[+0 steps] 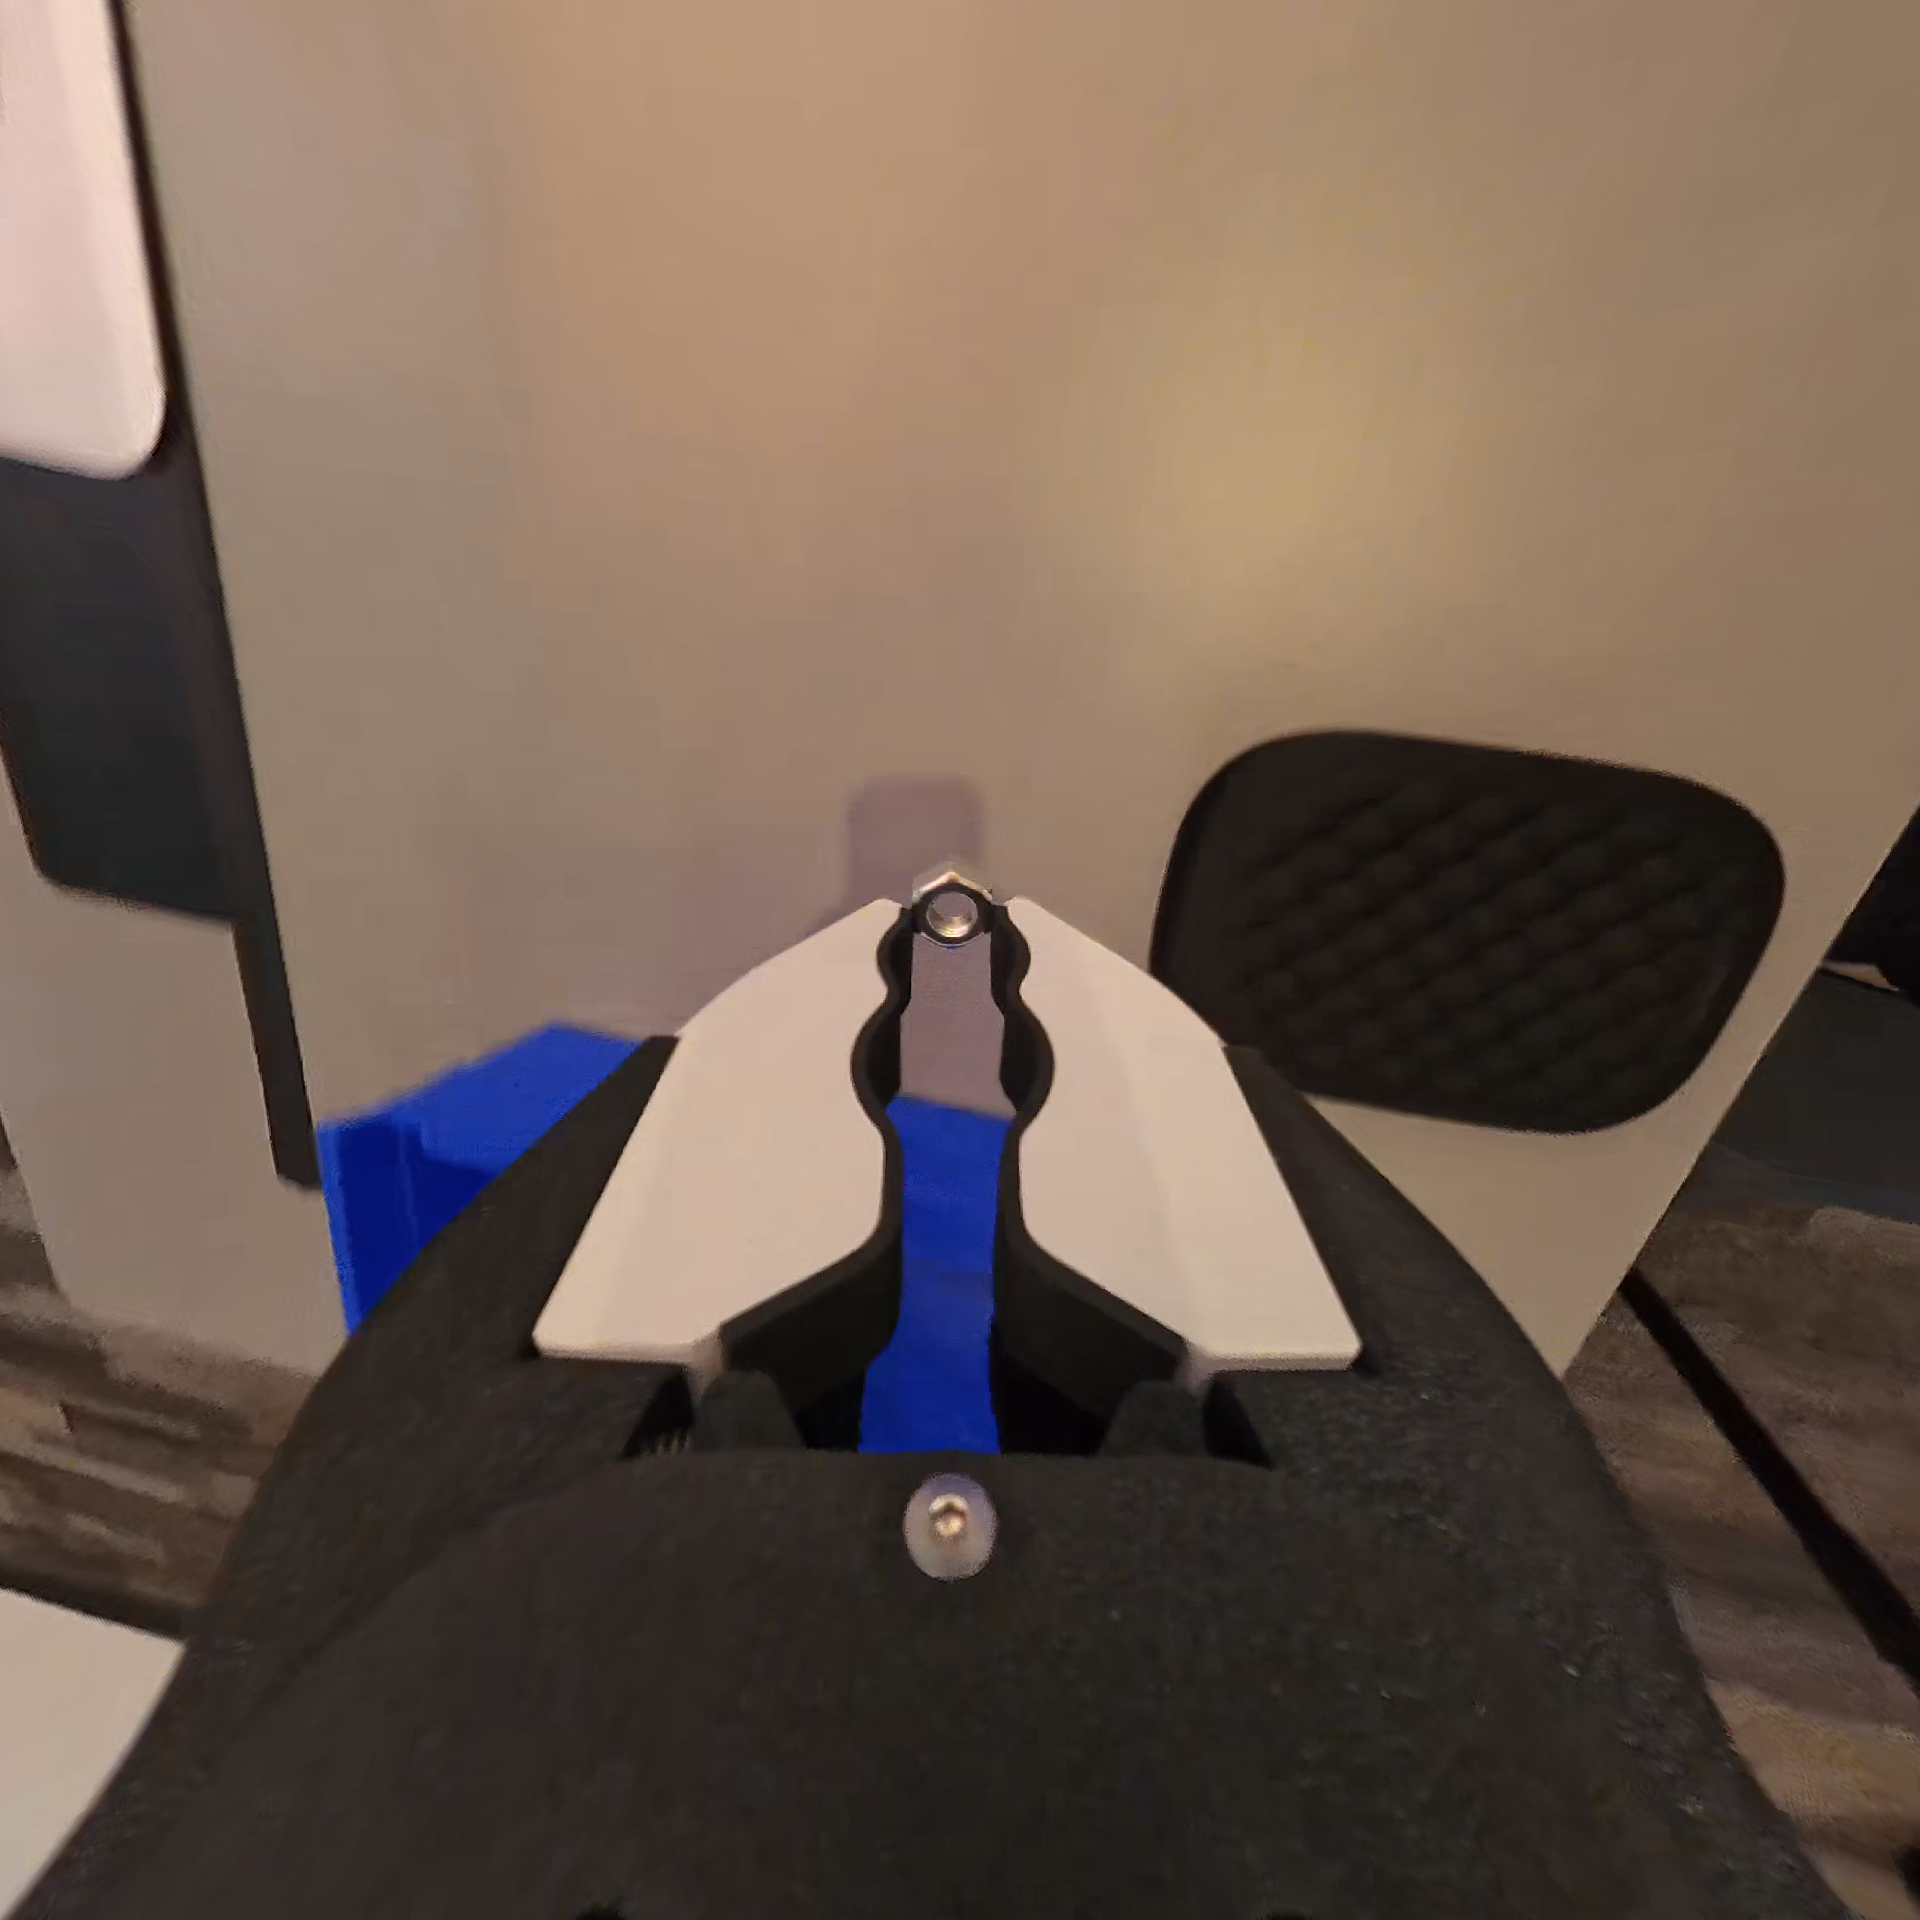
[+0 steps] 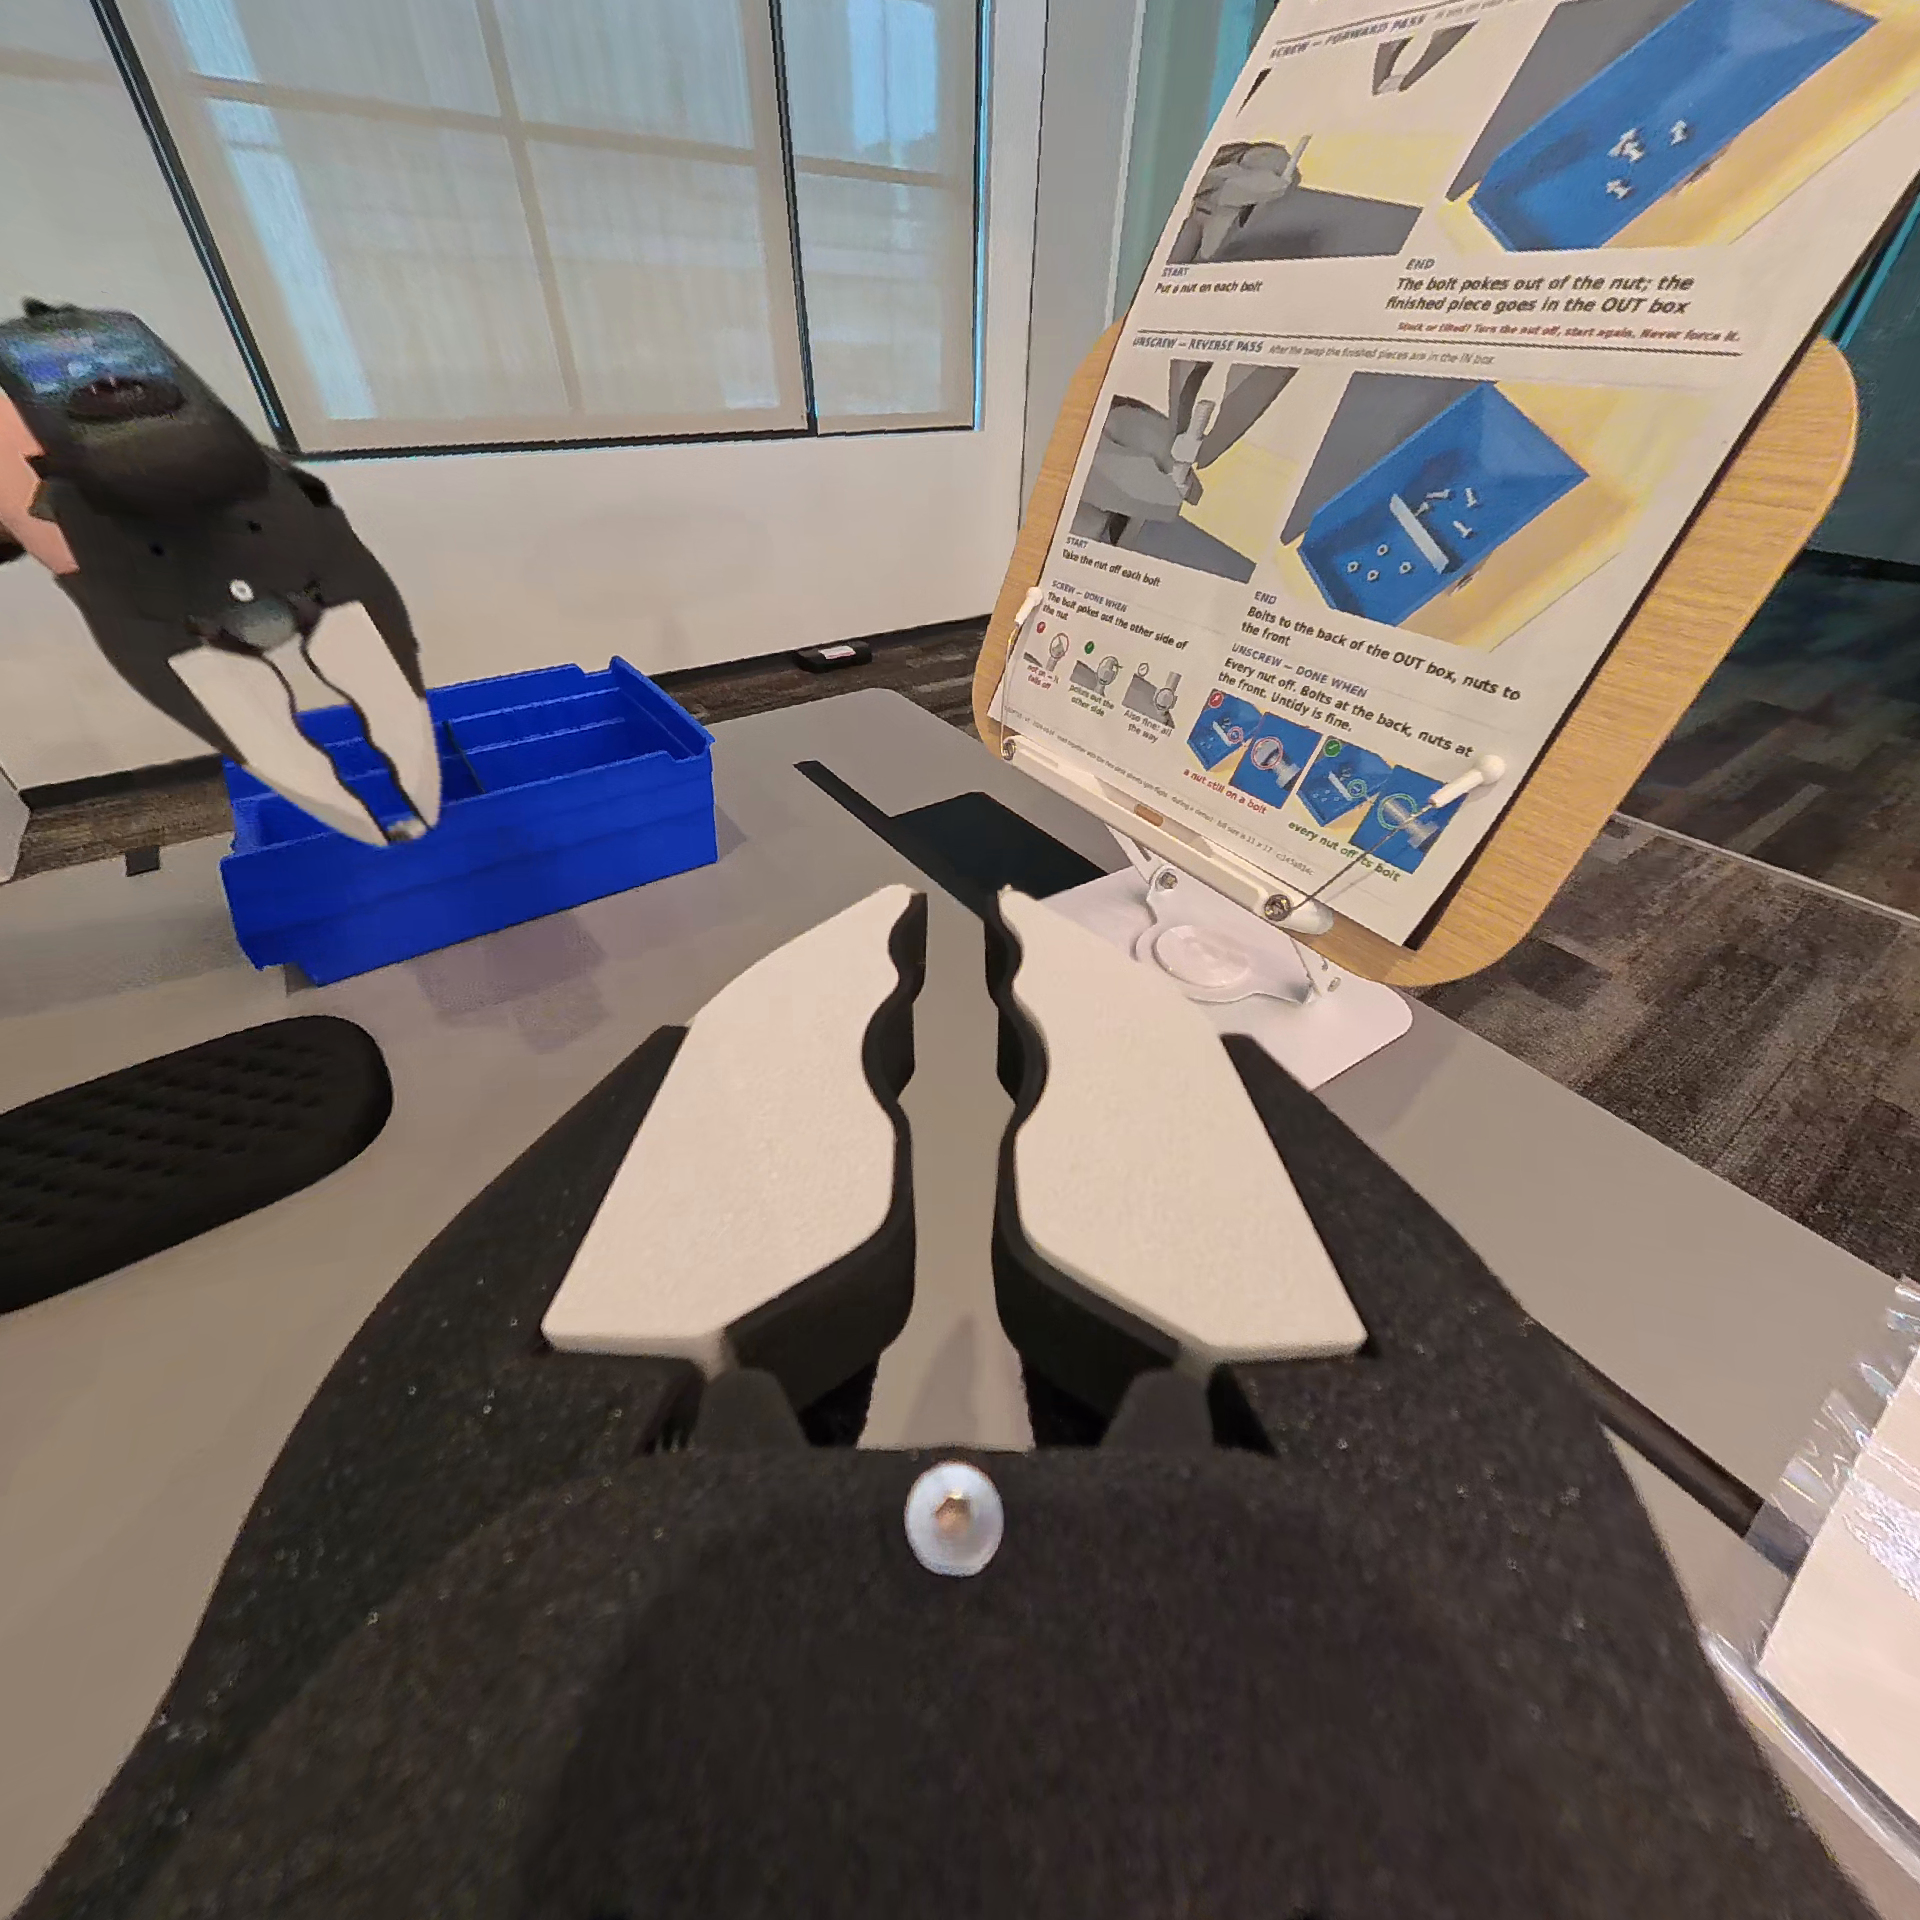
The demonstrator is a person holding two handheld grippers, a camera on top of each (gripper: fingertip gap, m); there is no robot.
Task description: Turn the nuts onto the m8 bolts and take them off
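My left gripper [image 1: 951, 920] is shut on a silver hex nut [image 1: 951, 902] at its fingertips; a round metal end shows in the nut's bore. It hangs above a blue bin [image 1: 447, 1132]. In the right wrist view the left gripper [image 2: 400, 826] points down over the blue divided bin [image 2: 582, 831] with the small metal piece at its tip. My right gripper [image 2: 961, 914] is empty, its fingers [image 2: 790, 1122] a narrow gap apart above the grey table [image 2: 520, 1039]. The bin's contents are hidden.
A black mesh pad [image 2: 177, 1132] lies on the table at the left; it also shows in the left wrist view [image 1: 1455, 935]. An instruction sheet on a wooden stand [image 2: 1455, 436] stands at the back right. A clear plastic holder [image 2: 1849, 1558] sits at the right edge. Across from one pair of fingers to the other is roughly 35 cm.
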